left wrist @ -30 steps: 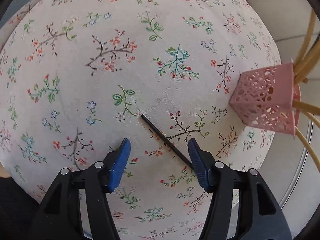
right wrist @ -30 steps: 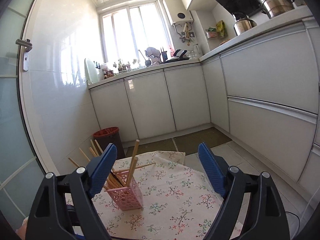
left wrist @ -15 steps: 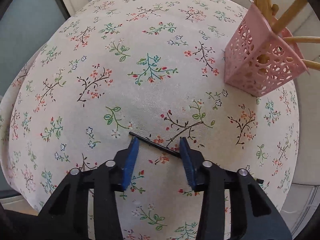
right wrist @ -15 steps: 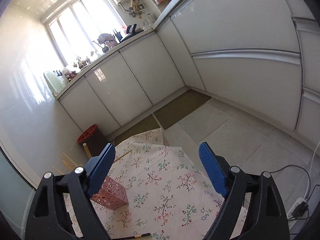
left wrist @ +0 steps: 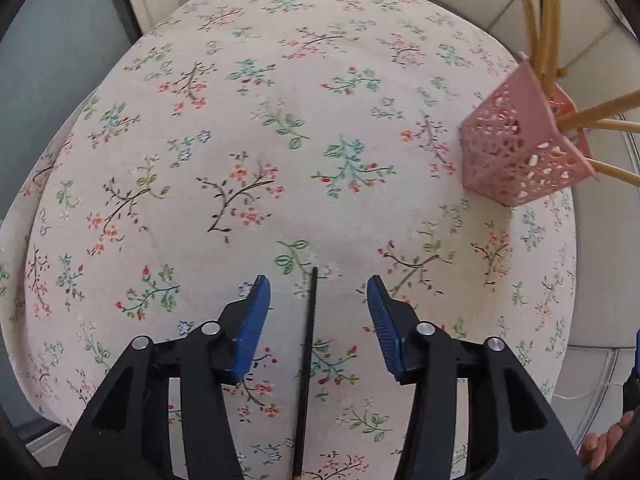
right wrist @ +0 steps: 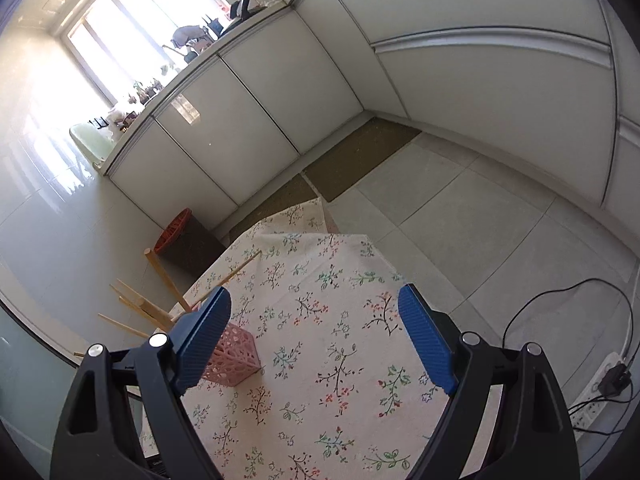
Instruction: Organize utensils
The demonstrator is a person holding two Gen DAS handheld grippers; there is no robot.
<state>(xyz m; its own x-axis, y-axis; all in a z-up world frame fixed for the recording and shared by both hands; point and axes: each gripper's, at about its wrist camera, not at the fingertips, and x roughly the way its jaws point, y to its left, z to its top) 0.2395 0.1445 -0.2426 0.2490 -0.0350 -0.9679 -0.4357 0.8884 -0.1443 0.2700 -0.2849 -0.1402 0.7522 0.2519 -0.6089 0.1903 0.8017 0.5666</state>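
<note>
Left gripper [left wrist: 318, 292] reopened, black chopstick [left wrist: 307, 354] between fingers

Black chopstick [left wrist: 307, 356]: thin, straight, lies flat on the floral tablecloth at the near edge, running near-to-far; its near end carries a small yellowish tip at the picture's bottom edge.

Pink holder [left wrist: 516, 152]: square, perforated lattice walls, stands upright on the cloth at the far right, well apart from the black stick. In the right wrist view it sits at the table's left side [right wrist: 234, 356].

Pale wooden chopsticks [left wrist: 536, 20]: several stand in the holder, leaning and splaying outward past its rim in different directions.
</note>
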